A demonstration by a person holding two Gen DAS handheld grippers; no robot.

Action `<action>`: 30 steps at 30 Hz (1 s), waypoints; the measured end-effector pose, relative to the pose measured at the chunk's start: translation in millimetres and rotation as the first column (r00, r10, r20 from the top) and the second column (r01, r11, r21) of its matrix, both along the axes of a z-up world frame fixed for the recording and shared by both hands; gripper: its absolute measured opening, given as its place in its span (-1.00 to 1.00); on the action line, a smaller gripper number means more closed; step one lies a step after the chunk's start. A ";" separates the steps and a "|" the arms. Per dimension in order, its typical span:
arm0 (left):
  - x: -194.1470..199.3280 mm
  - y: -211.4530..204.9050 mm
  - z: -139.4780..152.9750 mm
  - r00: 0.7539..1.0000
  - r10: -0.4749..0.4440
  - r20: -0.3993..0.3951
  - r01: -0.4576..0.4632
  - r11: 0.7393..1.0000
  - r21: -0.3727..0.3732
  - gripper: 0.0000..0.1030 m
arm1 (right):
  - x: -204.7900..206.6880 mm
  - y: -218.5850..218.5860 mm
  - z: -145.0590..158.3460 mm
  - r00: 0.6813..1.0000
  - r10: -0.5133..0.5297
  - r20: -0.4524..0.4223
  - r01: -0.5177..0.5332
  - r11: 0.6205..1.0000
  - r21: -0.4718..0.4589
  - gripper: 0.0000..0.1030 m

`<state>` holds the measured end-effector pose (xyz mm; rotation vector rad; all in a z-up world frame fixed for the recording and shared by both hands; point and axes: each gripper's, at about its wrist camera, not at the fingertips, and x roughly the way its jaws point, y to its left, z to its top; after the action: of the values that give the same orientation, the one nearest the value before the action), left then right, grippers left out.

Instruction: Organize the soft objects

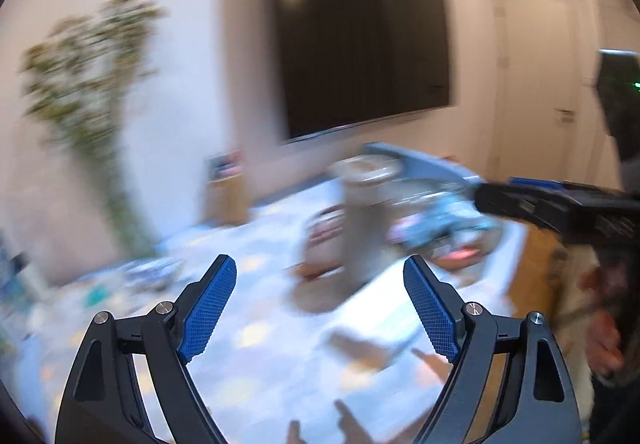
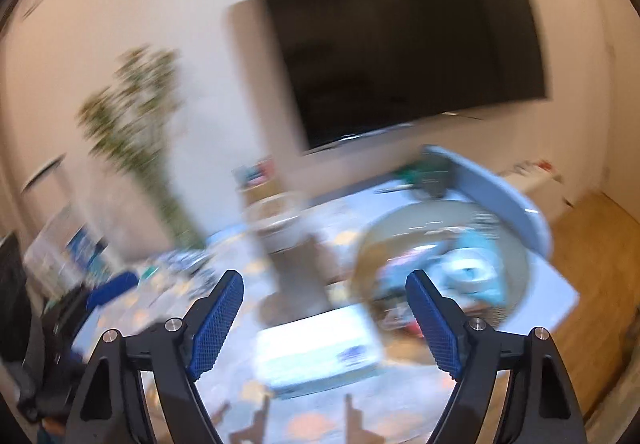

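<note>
Both views are motion-blurred. The left gripper [image 1: 320, 308] has its jaws spread wide with nothing between them; the right gripper [image 2: 324, 320] is likewise spread and empty. Beyond them lies a pale patterned play mat [image 2: 304, 416]. Farther off, a round basket [image 2: 516, 264] holds blurred soft objects [image 2: 472, 268]. A dark television [image 2: 400, 51] hangs on the far wall.

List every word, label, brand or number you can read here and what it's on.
None can be read.
White box: a blue mark, too blurred.
Books on the shelf: blurred colour only.
TV: dark, no visible logo.
</note>
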<state>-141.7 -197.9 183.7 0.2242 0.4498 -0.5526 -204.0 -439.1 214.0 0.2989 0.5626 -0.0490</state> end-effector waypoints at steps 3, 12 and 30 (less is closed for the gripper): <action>15.0 58.7 -17.2 0.983 0.182 -0.028 -0.181 0.983 0.035 0.65 | 15.7 60.6 -18.1 0.995 0.098 -0.011 -0.098 0.995 0.004 0.88; 66.5 189.3 -85.1 0.895 0.419 -0.155 -0.424 0.906 -0.003 0.64 | 108.6 200.3 -104.1 0.959 0.228 -0.169 -0.245 0.966 -0.086 0.88; 118.7 227.4 -157.9 0.813 0.465 -0.350 -0.493 0.870 0.012 0.64 | 220.4 258.7 -196.5 0.888 0.248 -0.387 -0.325 0.934 -0.148 0.88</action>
<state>-23.0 29.5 25.8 -0.0718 0.7957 -0.1026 16.4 -180.5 17.5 -0.0062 0.9600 0.1278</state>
